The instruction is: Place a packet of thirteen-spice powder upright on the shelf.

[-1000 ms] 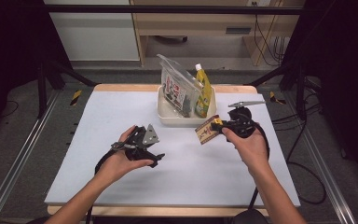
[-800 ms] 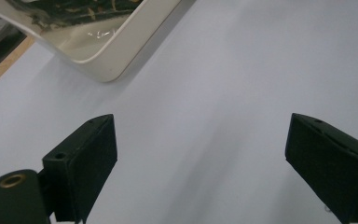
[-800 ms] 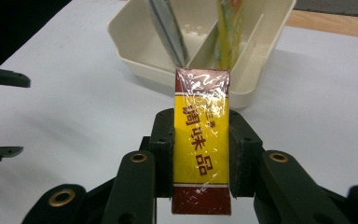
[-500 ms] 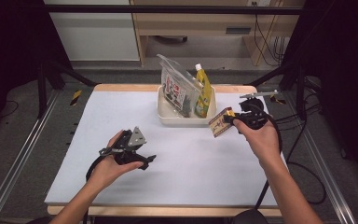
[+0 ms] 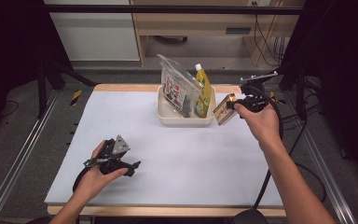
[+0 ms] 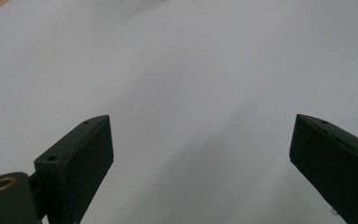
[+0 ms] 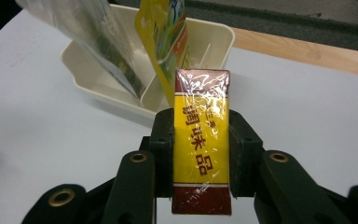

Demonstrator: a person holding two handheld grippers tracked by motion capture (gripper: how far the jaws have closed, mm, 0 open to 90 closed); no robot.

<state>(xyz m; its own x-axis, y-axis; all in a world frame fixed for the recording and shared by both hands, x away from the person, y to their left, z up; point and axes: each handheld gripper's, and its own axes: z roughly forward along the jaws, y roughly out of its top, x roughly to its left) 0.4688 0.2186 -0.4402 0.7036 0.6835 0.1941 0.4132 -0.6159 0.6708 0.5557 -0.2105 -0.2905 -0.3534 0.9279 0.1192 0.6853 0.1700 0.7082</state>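
Observation:
My right gripper (image 5: 235, 106) (image 7: 200, 140) is shut on a yellow and dark red seasoning box (image 5: 225, 109) (image 7: 200, 140) wrapped in clear film, held above the table just right of a cream tray (image 5: 185, 121) (image 7: 221, 39). In the tray stand a clear plastic pouch (image 5: 177, 88) (image 7: 93, 32) and a yellow spouted pouch (image 5: 203, 91) (image 7: 165, 28). My left gripper (image 5: 133, 166) (image 6: 200, 154) rests low over the white table near its front left, open, with bare table between the jaws.
The white table top (image 5: 182, 154) stretches between the two hands. A wooden strip (image 5: 121, 87) borders its far edge. Metal rails (image 5: 14, 163) run along both sides, and cables trail off the right side.
My right gripper carried the seasoning box up and to the right, away from the tray's front toward its right side. My left gripper drew back toward the front left of the table.

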